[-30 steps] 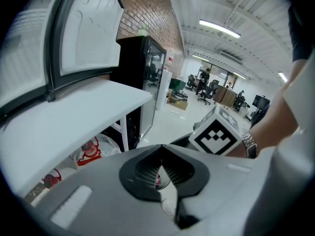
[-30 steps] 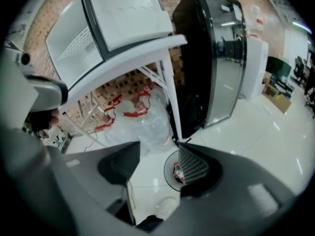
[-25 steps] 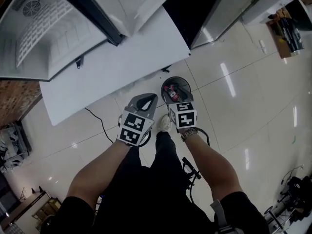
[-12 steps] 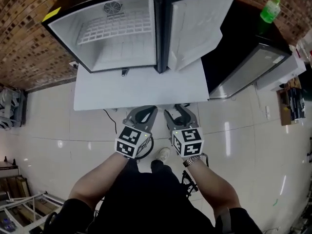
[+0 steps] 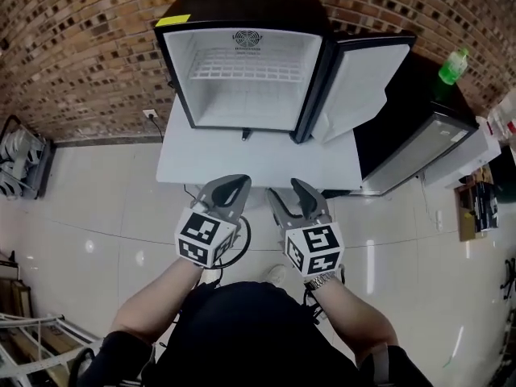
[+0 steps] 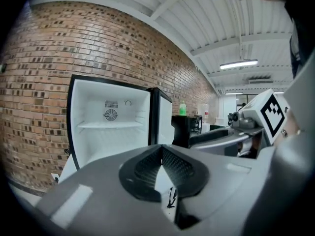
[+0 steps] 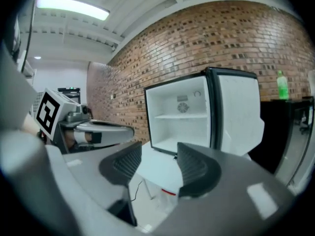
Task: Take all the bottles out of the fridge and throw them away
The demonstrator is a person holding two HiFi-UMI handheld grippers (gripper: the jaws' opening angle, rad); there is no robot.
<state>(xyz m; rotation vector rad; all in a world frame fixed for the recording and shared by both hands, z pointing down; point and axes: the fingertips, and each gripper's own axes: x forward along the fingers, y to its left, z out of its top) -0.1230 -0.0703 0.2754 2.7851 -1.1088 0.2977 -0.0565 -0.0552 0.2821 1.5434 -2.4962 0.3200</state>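
Brick wall [image 5: 81, 39] behind, glossy tiled floor [image 5: 105, 208] below. The ceiling [image 7: 98, 23] and its strip light [image 7: 71, 6] appear in the gripper views only; the floor shows plainly only in the head view.

White counter [image 5: 242, 164] stands against the wall and carries the fridge [image 5: 250, 63]. The fridge is open, with its door [image 5: 359, 87] swung out to the right. Black cabinet [image 5: 411, 95] sits just beside the fridge on that side.

Fridge interior: white walls. The head view looks down onto a wire shelf [image 5: 246, 67]. The left gripper view sees the shelf edge-on and shows a fan grille [image 6: 110, 114] on the back wall.

Both claws are held side by side in front of the counter, apart from it, pointing at the fridge.
- Left claw [image 5: 228, 185]: in its own view the pads meet at the tips [image 6: 161, 149], with nothing gripped.
- Right claw [image 5: 286, 193]: in its own view the pads stand well apart [image 7: 159, 149], with only counter and floor seen through the gap.

Each gripper view catches the other gripper's marker cube [image 6: 268, 114] at its edge.

Green bottle [image 5: 453, 65] stands upright on top of the black cabinet, well apart from both claws. It is also seen in the right gripper view [image 7: 282, 85].

A watch [image 5: 321, 280] shows on the right wrist, in the head view only.
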